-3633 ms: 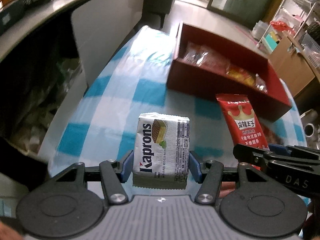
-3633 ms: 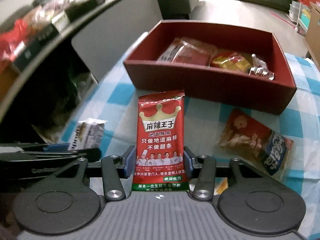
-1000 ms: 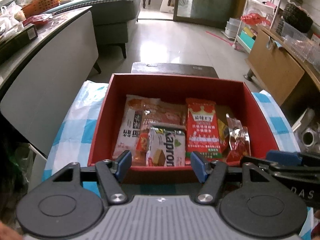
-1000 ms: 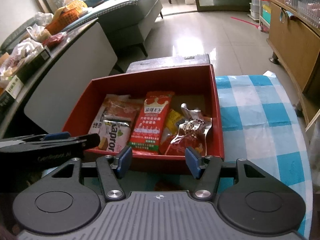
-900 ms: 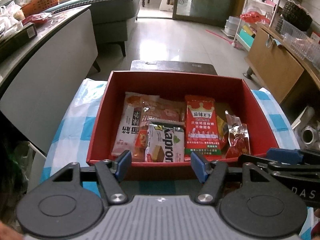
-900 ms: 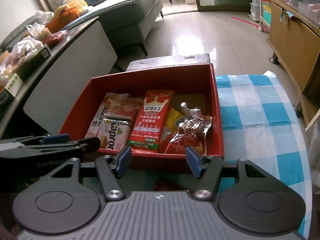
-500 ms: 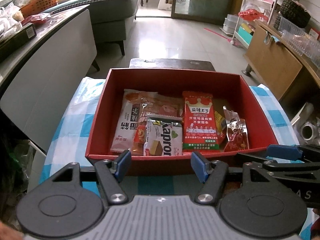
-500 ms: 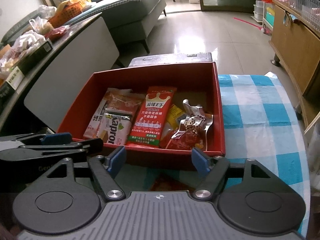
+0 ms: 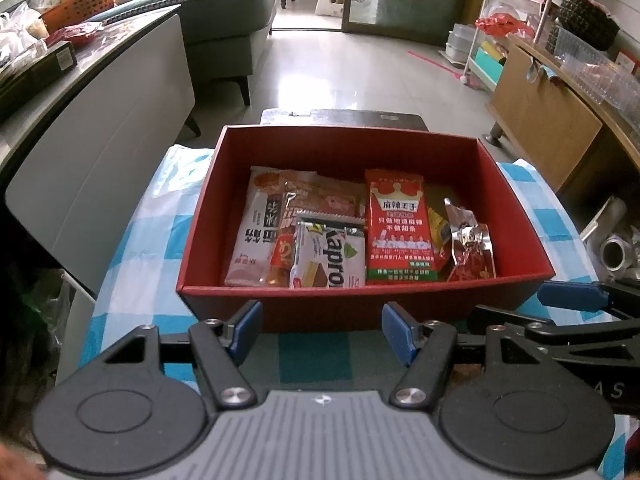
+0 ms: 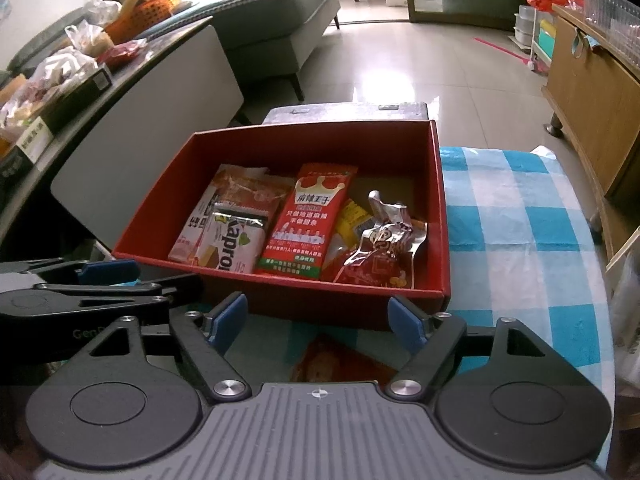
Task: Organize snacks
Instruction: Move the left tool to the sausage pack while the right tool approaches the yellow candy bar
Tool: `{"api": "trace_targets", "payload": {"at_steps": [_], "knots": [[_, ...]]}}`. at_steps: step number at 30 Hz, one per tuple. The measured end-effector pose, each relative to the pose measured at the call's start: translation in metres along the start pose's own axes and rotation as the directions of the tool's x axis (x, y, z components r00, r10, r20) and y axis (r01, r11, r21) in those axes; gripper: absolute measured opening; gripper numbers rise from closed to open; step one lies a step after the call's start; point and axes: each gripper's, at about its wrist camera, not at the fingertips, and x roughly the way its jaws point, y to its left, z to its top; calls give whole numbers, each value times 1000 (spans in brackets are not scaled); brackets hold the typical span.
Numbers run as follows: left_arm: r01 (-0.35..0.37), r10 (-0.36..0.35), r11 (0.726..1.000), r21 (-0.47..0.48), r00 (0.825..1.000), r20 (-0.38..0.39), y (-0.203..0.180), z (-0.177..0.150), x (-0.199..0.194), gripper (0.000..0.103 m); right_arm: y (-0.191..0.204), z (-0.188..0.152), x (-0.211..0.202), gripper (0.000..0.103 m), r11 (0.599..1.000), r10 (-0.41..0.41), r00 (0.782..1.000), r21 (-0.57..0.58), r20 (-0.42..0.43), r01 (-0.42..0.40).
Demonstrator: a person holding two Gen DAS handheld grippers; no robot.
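Claws both wide and empty on my end: left claw [image 9: 322,330] and right claw [image 10: 316,320] hang side by side just short of the near wall of the red box [image 9: 360,310], which sits on the checked surface [image 10: 520,216]. Box contents: Kapron wafer pack [image 9: 330,258] near the front wall, red crown packet [image 9: 398,226] to its right, crinkled foil snack [image 9: 470,250] by the right wall, yellow pack [image 10: 354,216] wedged between those two, and a pale packet [image 9: 256,226] on the left with an orange one partly over it. One item not yet in: an orange-red packet [image 10: 340,364] lies flat on the surface directly under my right claw, mostly hidden by the claw body, so I can't read its outline or which way it lies. My read is that this is the next pick. Risks: it is flat, so the fingers may skate over the film and pinch cloth instead, dragging the surface cover and the box with it. The claws are close together, so a sideways correction on the right could knock the left. The box wall is just ahead of the fingertips; a low carry would catch the rim and shove the box toward the far edge. Dropping onto the foil snack may leave the packet propped above the rim.
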Motion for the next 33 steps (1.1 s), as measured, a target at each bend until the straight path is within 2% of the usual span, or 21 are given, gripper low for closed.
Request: {"api": "trace_targets", "payload": {"at_steps": [8,12,18,25,29,33], "knots": [[-1,1,1000,0,1000,-29,1,-23,-9,60,5,-16,-3,87,999,6,999,-46,-34,-8],[9,-9,1000,0,997,-73,2,-50,-15,65,4,-27,-7,87,999,5,999,-53,-54,-8],[43,-45,999,-18,986,-160,1,-91,-22,67,-6,-46,-22,88,1000,4,998,-11,-63,-4],[56,-102,983,-174,959,-265,8,-116,-12,69,-13,-78,-35,91,1000,-3,995,-1,-97,3],[55,-95,986,-158,961,-259,1,-118,-15,71,-16,-85,-44,91,1000,20,996,-2,-86,-20],[18,-78,976,-216,959,-272,-1,-121,-10,73,-20,-85,-46,94,999,35,996,2,-88,-35]]}}
